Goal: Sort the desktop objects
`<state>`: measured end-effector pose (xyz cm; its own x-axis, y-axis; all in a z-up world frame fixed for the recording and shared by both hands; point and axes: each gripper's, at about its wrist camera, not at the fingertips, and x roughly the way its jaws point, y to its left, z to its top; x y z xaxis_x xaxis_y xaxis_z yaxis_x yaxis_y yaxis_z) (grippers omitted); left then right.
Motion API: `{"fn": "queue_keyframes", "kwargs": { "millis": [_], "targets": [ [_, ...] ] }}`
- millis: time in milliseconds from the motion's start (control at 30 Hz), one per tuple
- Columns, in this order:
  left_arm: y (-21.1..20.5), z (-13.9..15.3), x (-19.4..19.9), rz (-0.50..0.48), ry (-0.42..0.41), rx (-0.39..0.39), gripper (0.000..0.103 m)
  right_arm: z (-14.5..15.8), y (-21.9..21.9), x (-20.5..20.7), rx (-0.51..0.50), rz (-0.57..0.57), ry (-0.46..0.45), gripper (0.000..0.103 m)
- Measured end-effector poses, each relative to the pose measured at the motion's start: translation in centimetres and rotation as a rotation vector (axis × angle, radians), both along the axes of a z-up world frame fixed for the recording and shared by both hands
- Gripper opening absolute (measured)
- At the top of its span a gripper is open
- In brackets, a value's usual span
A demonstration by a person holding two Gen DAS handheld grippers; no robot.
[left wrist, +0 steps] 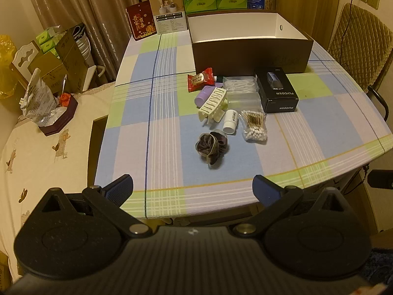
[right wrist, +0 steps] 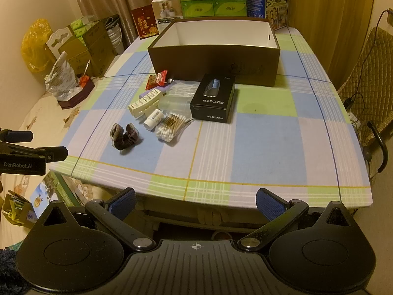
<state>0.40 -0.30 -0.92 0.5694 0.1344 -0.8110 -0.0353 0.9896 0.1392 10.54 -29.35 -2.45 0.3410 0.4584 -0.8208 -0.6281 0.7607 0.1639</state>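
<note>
Beyond both wide-spread, empty grippers, left gripper [left wrist: 192,184] and right gripper [right wrist: 195,200], lay a black box [right wrist: 212,97] marked "FLYCO"; the left gripper's side read "GenRobot.AI".

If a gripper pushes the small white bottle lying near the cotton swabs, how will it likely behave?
The white bottle lies on its side, so it would probably roll. It looks small and light. Nudged sideways, it may bump the cotton swabs right beside it.
</note>
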Motion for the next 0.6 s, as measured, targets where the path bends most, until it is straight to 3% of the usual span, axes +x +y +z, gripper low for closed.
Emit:
{"fn": "queue_keyframes", "kwargs": {
  "millis": [600],
  "targets": [
    [-0.42,0.04,0.68,-0.014,0.013,0.008,0.102,0.14,0.01,0.23,-0.001,-0.002,0.000,0.101]
  ]
}}
